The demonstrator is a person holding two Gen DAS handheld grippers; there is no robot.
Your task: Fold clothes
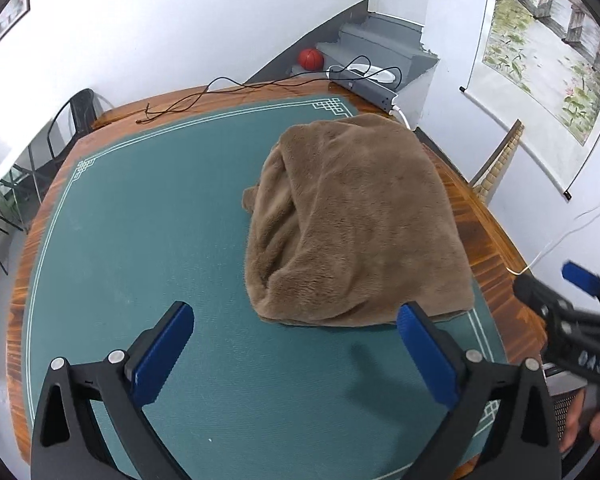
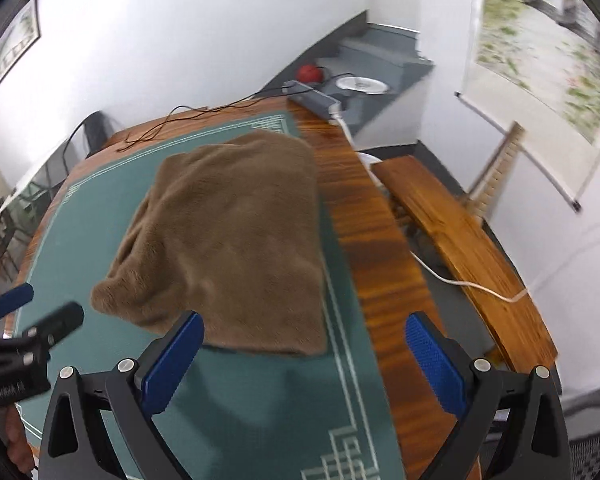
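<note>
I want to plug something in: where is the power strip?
The grey power strip lies on the bare wood at the table's far right corner, past the brown folded garment, in front of the grey steps.

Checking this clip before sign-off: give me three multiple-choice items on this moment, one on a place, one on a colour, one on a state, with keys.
1. Where does the brown garment lie?
A. on the green mat
B. on the stairs
C. on the bench

2. What colour are the gripper pads?
A. red
B. blue
C. white

3. How does the left gripper stand?
A. shut on the garment
B. shut, empty
C. open, empty

Key: 1 A, the folded bundle rests on the mat; 2 B, both wrist views show blue pads; 3 C, jaws spread wide, only mat between them.
</note>
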